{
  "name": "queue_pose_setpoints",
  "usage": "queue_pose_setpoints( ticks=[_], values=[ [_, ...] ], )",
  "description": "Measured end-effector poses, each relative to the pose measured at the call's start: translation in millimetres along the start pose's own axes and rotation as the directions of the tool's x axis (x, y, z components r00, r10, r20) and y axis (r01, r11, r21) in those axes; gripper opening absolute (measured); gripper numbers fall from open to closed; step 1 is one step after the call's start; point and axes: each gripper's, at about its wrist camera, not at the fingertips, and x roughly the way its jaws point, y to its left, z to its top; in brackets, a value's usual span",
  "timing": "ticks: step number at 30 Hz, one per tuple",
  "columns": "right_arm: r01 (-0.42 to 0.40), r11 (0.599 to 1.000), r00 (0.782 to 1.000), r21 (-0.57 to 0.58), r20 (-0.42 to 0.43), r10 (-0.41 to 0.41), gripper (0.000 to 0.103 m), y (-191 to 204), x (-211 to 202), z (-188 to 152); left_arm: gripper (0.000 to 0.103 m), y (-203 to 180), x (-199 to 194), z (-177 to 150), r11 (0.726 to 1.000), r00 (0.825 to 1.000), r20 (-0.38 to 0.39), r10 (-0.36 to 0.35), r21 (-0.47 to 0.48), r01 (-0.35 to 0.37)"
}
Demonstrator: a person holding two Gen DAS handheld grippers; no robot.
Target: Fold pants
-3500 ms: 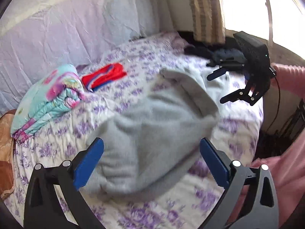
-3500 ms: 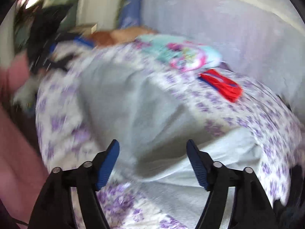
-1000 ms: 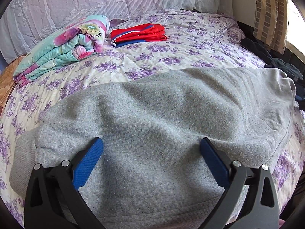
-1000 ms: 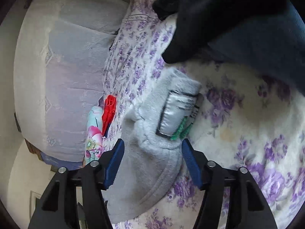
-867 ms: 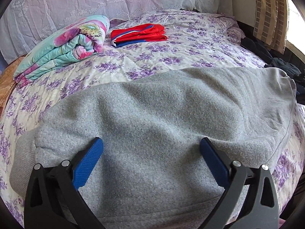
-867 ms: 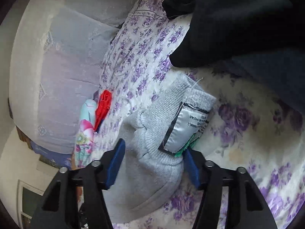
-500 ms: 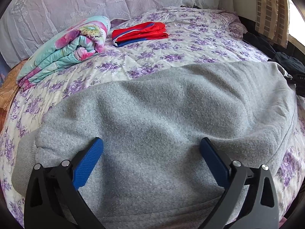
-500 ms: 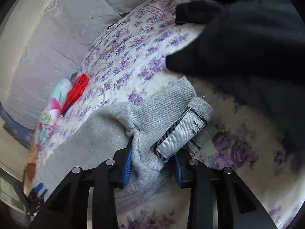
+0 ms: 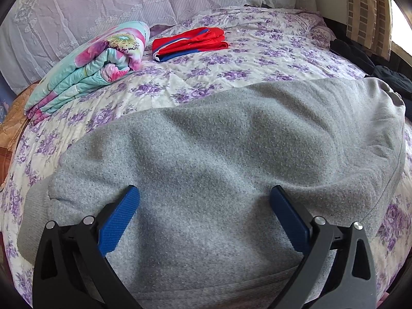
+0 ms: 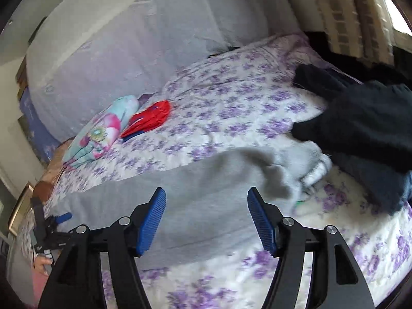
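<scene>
A folded floral quilt in turquoise and pink [image 9: 87, 69] lies on the purple-flowered bedspread [image 9: 257, 59], far beyond the left finger. Just right of it rests a folded red garment with blue trim [image 9: 190, 42]. A heap of dark clothing [image 10: 360, 123] sits beyond the right finger, below a checked beige curtain [image 9: 365, 13].

Daylight from upper right; right wrist view motion-blurred, edges fisheye-warped.
</scene>
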Motion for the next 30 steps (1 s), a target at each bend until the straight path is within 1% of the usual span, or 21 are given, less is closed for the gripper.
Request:
queue_pose_setpoints(
  ticks=[3, 5, 6, 8, 10, 11, 12, 13, 14, 15, 16, 18, 19, 20, 21, 23, 25, 26, 27, 28, 30],
  values=[
    [-0.123, 0.981, 0.992, -0.152, -0.044, 0.118, 0.067, 63, 18, -2, 0.099, 0, 0, 0, 1.000, 1.000, 0.000, -0.001, 0.000, 0.001],
    [-0.200, 0.952, 0.979, -0.231, -0.091, 0.184, 0.067, 100, 32, -8, 0.099, 0, 0, 0, 1.000, 1.000, 0.002, -0.002, -0.001, 0.002],
    [-0.240, 0.931, 0.969, -0.277, -0.126, 0.212, 0.067, 121, 44, -16, 0.099, 0, 0, 0, 1.000, 1.000, 0.003, -0.004, -0.002, 0.004],
    [-0.290, 0.898, 0.952, -0.332, -0.192, 0.236, 0.067, 151, 64, -33, 0.099, 3, -4, -1, 1.000, 1.000, 0.017, -0.011, -0.015, 0.011],
    [-0.338, 0.872, 0.925, -0.355, -0.295, 0.238, 0.066, 172, 88, -54, 0.098, 10, -17, -3, 0.999, 0.998, 0.051, -0.029, -0.037, 0.030],
    [-0.354, 0.861, 0.902, -0.365, -0.375, 0.212, 0.066, 179, 103, -68, 0.098, 14, -26, -6, 0.998, 0.997, 0.070, -0.037, -0.040, 0.040],
    [-0.343, 0.857, 0.883, -0.385, -0.443, 0.155, 0.067, 182, 116, -83, 0.098, 20, -34, -8, 0.998, 0.995, 0.089, -0.036, -0.042, 0.040],
    [-0.330, 0.838, 0.896, -0.434, -0.424, 0.134, 0.068, 184, 115, -92, 0.098, 29, -46, -11, 0.999, 0.993, 0.118, -0.022, -0.041, 0.027],
    [-0.333, 0.820, 0.902, -0.465, -0.412, 0.132, 0.068, 186, 109, -94, 0.098, 40, -57, -15, 0.999, 0.989, 0.145, -0.005, -0.041, 0.011],
    [-0.340, 0.808, 0.892, -0.481, -0.437, 0.116, 0.068, 188, 106, -93, 0.099, 53, -66, -18, 0.999, 0.986, 0.166, 0.003, -0.046, 0.005],
    [-0.352, 0.806, 0.879, -0.475, -0.463, 0.111, 0.069, 189, 104, -88, 0.099, 66, -72, -20, 0.998, 0.984, 0.177, 0.031, -0.065, -0.019],
    [-0.367, 0.818, 0.861, -0.442, -0.493, 0.120, 0.068, 191, 101, -77, 0.099, 92, -79, -20, 0.991, 0.979, 0.180, 0.096, -0.110, -0.077],
    [-0.387, 0.823, 0.855, -0.417, -0.496, 0.151, 0.068, 195, 99, -68, 0.099, 109, -80, -19, 0.985, 0.976, 0.182, 0.119, -0.147, -0.093],
    [-0.410, 0.819, 0.853, -0.401, -0.486, 0.189, 0.068, 201, 96, -57, 0.099, 123, -81, -19, 0.979, 0.976, 0.185, 0.118, -0.185, -0.083],
    [-0.426, 0.814, 0.853, -0.396, -0.475, 0.215, 0.068, 206, 96, -50, 0.099, 133, -79, -18, 0.975, 0.977, 0.186, 0.106, -0.214, -0.066],
    [-0.458, 0.794, 0.857, -0.400, -0.438, 0.273, 0.068, 224, 99, -27, 0.099, 153, -69, -16, 0.962, 0.982, 0.177, 0.060, -0.274, -0.009],
    [-0.475, 0.783, 0.855, -0.402, -0.421, 0.302, 0.068, 242, 114, -4, 0.099, 161, -54, -17, 0.954, 0.989, 0.145, 0.025, -0.298, 0.020],
    [-0.484, 0.780, 0.850, -0.395, -0.423, 0.313, 0.068, 249, 124, 6, 0.099, 162, -45, -19, 0.952, 0.992, 0.123, -0.007, -0.302, 0.044],
    [-0.493, 0.780, 0.844, -0.386, -0.432, 0.320, 0.068, 254, 135, 15, 0.099, 160, -38, -23, 0.951, 0.993, 0.109, -0.045, -0.301, 0.076],
    [-0.494, 0.783, 0.839, -0.379, -0.444, 0.314, 0.068, 258, 148, 25, 0.098, 159, -31, -27, 0.946, 0.991, 0.095, -0.098, -0.299, 0.123],
    [-0.482, 0.799, 0.830, -0.360, -0.481, 0.284, 0.068, 261, 180, 42, 0.098, 158, -24, -35, 0.935, 0.981, 0.081, -0.178, -0.296, 0.194]
  ],
)
